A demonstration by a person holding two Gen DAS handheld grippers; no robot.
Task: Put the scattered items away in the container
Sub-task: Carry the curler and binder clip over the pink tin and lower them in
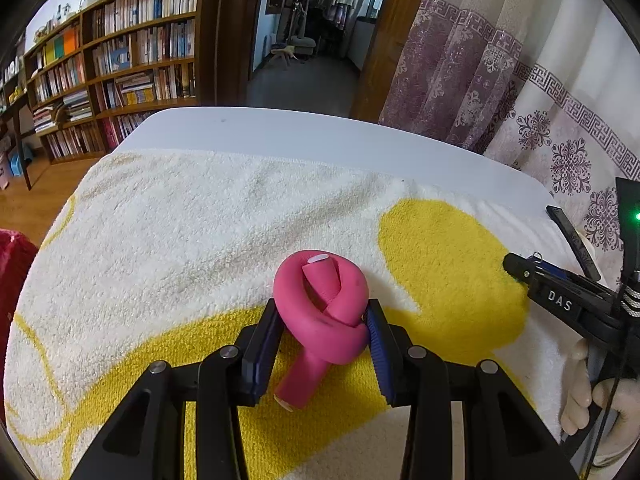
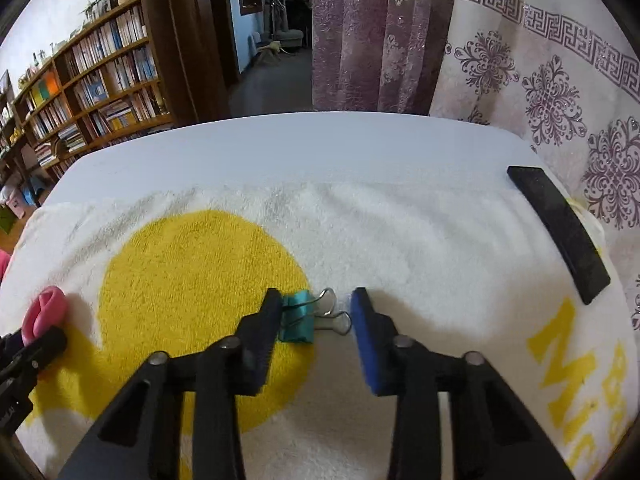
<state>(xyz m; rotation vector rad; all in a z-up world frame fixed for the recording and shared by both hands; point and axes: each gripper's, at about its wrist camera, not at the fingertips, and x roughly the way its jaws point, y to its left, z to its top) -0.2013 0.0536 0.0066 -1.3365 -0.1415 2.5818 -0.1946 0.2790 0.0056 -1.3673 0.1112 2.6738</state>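
Note:
A pink foam rod tied into a knot (image 1: 320, 300) lies on the white and yellow towel (image 1: 180, 232), and my left gripper (image 1: 323, 312) is shut on it, one pad on each side of the loop. In the right wrist view the knot (image 2: 44, 308) shows at the far left. A teal binder clip (image 2: 298, 318) with wire handles rests on the towel (image 2: 420, 240). My right gripper (image 2: 317, 296) is shut on it, the left pad against the teal body and the blue pad against the handles. That gripper (image 1: 516, 266) also shows at the right edge of the left wrist view.
A flat black strip (image 2: 560, 232) lies at the towel's right end. Something red (image 1: 12, 280) sits off the table's left edge. A gloved hand (image 1: 580, 400) holds the right tool. The white table (image 2: 280, 148) runs on behind the towel, with a curtain (image 2: 540, 80) close on the right.

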